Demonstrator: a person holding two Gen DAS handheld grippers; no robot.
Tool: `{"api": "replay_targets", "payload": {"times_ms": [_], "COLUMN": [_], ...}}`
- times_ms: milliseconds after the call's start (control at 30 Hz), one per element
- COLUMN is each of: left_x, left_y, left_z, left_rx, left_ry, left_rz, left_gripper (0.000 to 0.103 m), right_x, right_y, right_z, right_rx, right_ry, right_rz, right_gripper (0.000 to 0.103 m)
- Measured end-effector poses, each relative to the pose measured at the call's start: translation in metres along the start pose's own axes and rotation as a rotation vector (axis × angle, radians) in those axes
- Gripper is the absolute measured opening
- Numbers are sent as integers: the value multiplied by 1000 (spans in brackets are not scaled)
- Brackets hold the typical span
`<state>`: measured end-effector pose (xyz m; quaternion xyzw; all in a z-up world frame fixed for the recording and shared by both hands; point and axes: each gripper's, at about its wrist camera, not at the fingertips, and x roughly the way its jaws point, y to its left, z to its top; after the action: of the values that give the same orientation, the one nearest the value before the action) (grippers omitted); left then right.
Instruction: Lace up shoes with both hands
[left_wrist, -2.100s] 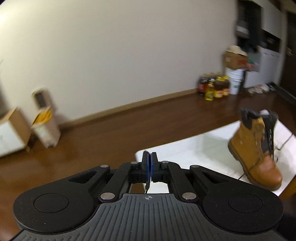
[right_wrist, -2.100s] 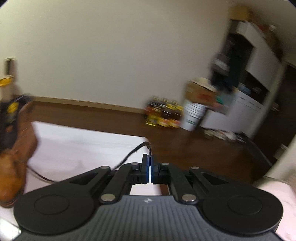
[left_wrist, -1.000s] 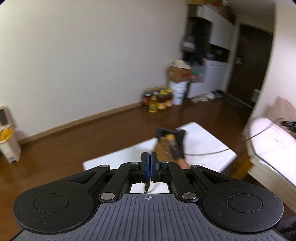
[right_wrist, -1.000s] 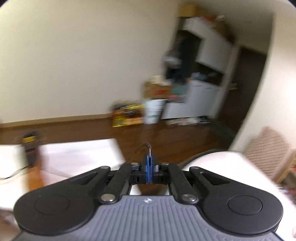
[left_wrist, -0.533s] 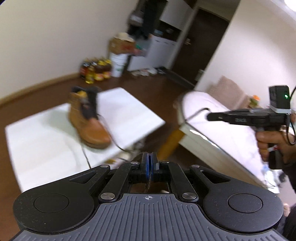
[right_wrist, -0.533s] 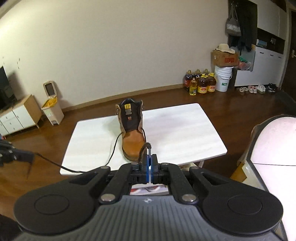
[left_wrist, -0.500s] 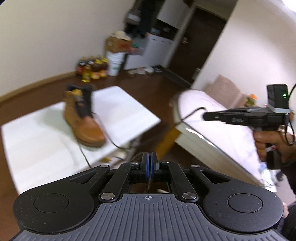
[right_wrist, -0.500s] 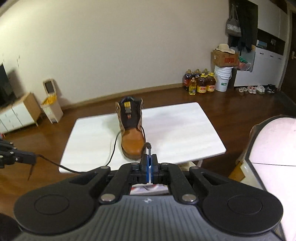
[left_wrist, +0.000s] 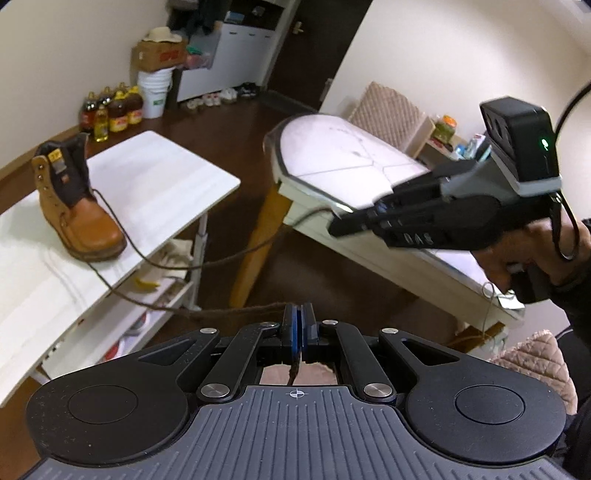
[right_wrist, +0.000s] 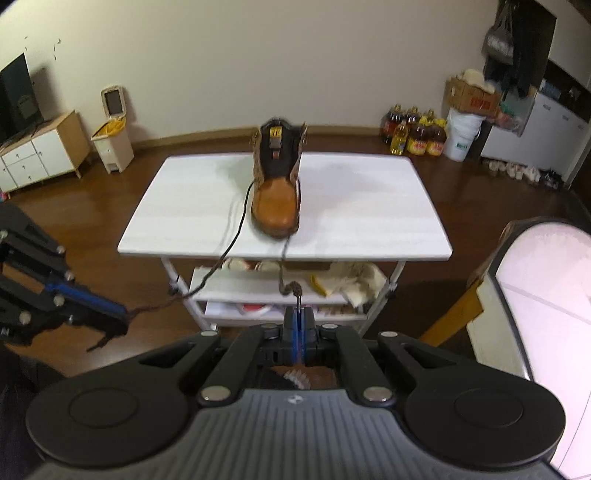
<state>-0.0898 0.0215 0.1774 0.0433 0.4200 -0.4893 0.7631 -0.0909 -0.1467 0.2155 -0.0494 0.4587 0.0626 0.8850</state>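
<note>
- Both grippers swung round since earlier frames; boot (right_wrist: 276, 192) now centred on bench (right_wrist: 369, 221).
- L gripper (left_wrist: 298, 325) fingers clamp lace (left_wrist: 155, 266) end.
- R gripper (right_wrist: 298, 325) fingers clamp other lace end.

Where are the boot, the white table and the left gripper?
boot (right_wrist: 275, 210): right wrist view, on its toe cap.
white table (right_wrist: 369, 221): right wrist view, bare top.
left gripper (left_wrist: 298, 325): left wrist view, between its fingertips.

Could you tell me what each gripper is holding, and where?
Each is shut on one end of the tan leather boot's dark brown lace: left gripper, right gripper.
</note>
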Motion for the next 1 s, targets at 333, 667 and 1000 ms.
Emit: {"api": "replay_targets", "payload": {"times_ms": [333,667,1000], "left_x": [-10,-96,-51], "left_y": [2,141,281], "left_z": [-1,49,102], "left_rx": [33,-95,-241], "left_ry": [-12,-209,-90], "left_rz": [-3,490,780], "left_gripper": [2,2,2], "right_x": [-14,17,100], "right_y": [0,-24,-76], "right_z": [-12,60,195], "right_rx": [31,-26,-80], "right_ry": [-4,-92,-274], "right_rz": [-10,-134,-264], "right_gripper": [2,2,2]}}
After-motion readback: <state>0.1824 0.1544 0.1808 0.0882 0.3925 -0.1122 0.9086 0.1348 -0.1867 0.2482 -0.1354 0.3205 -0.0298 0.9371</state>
